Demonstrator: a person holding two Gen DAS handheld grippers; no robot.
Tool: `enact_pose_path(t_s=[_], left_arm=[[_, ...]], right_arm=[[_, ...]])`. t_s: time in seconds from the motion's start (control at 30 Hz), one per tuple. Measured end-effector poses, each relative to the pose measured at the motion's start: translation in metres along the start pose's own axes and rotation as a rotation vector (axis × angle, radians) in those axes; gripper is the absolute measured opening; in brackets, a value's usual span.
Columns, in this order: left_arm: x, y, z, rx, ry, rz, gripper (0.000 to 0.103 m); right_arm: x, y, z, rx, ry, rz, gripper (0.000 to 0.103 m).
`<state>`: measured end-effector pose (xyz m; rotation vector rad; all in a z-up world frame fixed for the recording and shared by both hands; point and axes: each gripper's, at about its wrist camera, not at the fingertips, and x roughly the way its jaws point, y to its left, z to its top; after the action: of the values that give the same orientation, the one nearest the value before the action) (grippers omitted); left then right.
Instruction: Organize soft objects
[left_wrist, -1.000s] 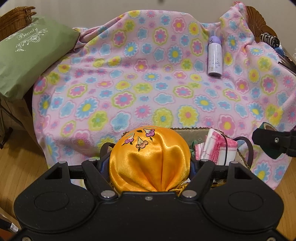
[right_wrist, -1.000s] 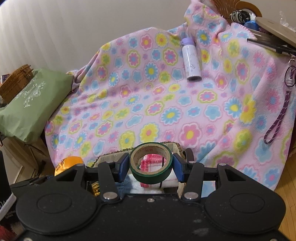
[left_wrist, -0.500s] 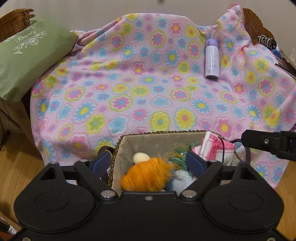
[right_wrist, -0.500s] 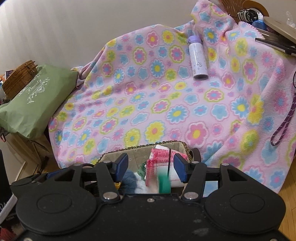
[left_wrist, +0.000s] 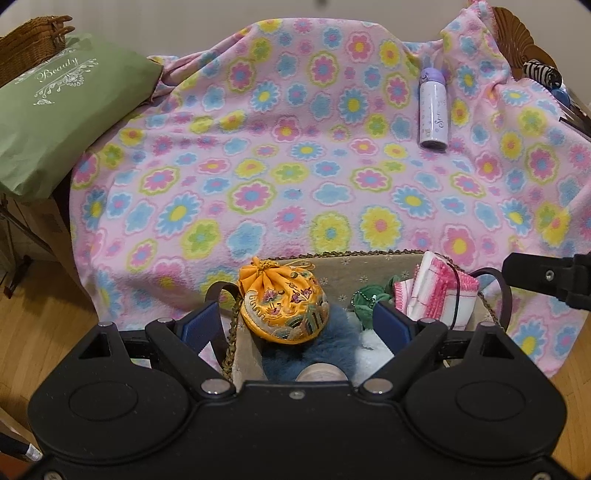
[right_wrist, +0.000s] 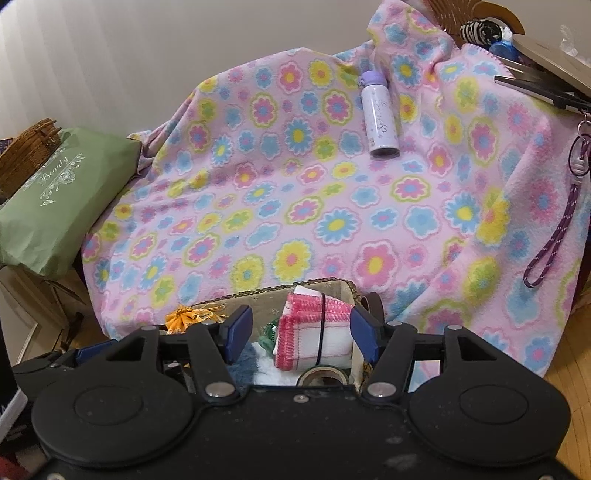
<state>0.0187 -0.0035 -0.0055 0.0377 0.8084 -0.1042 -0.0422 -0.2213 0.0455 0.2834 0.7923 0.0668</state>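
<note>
Left wrist view
- left gripper (left_wrist: 295, 325): jaws spread wide, nothing pinched; they have just been opening, now wide apart over the basket
- orange pouch (left_wrist: 282, 308): satin, embroidered, lies in the basket's left part, resting on blue fur; between the jaws but clear of both pads
- basket (left_wrist: 369, 258): fabric-lined, braided rim, sits on the near edge of the blanket
- blue fur item (left_wrist: 314, 354): under and in front of the pouch, partly hidden by the gripper body
- pink-white cloth (left_wrist: 437, 291): folded, banded with a black cord, upright in the basket's right end
- green item (left_wrist: 367, 301): bunched between pouch and cloth, what it is cannot tell
- floral blanket (left_wrist: 295, 166): pink fleece, draped over furniture
- spray can (left_wrist: 433, 110): purple cap, lying on the blanket far right
- green pillow (left_wrist: 55, 122): left of the blanket, "Beauty" printed
- right gripper (left_wrist: 554, 280): only a black part shows at right edge

Right wrist view
- right gripper (right_wrist: 301, 332): jaws parted, holding nothing; they have just been opening
- pink-white cloth (right_wrist: 314, 332): in the basket (right_wrist: 325, 284), seen between the jaws, pads not pressing it
- green tape roll (right_wrist: 323, 376): down in the basket below the cloth, mostly hidden
- orange pouch (right_wrist: 184, 319): only its gathered top shows, left end of basket
- purple strap (right_wrist: 554, 236): hangs at the right over the blanket
</note>
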Motion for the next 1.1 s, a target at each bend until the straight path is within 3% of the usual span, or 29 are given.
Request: enact_pose_path(t_s=[0.27, 1.1], left_arm=[[-0.002, 0.001, 0.001, -0.009, -0.002, 0.012, 0.086], [-0.003, 0.011, 0.003, -0.065, 0.006, 0.022, 0.086]], right_arm=[[0.000, 0.000, 0.000, -0.007, 0.007, -0.012, 0.068], [0.006, -0.004, 0.000, -0.049, 0.064, -0.031, 0.074]])
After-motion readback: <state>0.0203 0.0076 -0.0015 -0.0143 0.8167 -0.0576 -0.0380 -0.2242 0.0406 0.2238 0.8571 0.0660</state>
